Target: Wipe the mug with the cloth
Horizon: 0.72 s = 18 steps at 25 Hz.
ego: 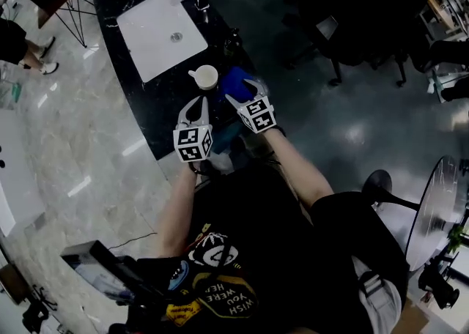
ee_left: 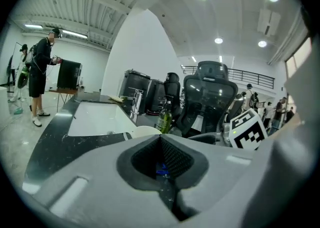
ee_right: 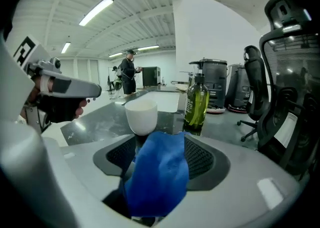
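My left gripper (ego: 196, 102) and right gripper (ego: 245, 93) are pale grey, with black ribbed pads (ee_right: 201, 158) inside the fingers (ee_right: 260, 184) and black-and-white marker cubes (ego: 193, 143) behind them. My T-shirt (ego: 234, 252) is black and printed.

Black counter (ego: 163, 109) with white sink (ego: 150, 25); pale, perhaps marble floor (ego: 73, 127)
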Each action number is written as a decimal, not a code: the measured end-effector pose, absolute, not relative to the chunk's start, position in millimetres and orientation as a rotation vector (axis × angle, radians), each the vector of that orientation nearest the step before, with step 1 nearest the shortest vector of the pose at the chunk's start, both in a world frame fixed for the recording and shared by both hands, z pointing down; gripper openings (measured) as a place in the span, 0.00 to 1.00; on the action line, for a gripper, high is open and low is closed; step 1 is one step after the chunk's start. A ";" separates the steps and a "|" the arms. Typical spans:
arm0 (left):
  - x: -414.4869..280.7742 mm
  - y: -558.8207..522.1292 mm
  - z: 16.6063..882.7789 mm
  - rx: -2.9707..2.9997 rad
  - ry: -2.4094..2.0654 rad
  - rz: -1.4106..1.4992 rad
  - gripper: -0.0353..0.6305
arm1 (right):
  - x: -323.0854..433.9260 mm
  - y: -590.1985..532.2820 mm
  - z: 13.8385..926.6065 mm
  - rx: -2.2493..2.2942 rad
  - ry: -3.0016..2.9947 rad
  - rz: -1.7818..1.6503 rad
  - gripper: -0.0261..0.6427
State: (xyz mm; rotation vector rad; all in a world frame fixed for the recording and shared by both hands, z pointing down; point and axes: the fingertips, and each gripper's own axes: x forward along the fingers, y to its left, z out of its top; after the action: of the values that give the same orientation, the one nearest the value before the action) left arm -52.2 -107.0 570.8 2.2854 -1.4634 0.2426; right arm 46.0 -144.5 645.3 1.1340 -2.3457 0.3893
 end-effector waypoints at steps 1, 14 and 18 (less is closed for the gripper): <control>-52.8 -111.4 574.6 2.261 -1.489 0.248 0.06 | 47.6 -151.0 653.0 1.107 -2.339 0.386 0.50; -83.0 -112.0 591.5 2.054 -1.652 0.210 0.06 | 45.9 -176.2 688.3 0.992 -2.173 0.171 0.22; -88.9 -114.4 590.3 2.055 -1.654 0.209 0.06 | 43.7 -180.8 678.7 1.016 -2.285 0.301 0.20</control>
State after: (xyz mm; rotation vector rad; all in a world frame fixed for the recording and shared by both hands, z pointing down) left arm -88.9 -114.4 590.3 2.0546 -1.6544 0.2088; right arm 43.7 -180.8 678.7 1.0163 -2.2846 0.3010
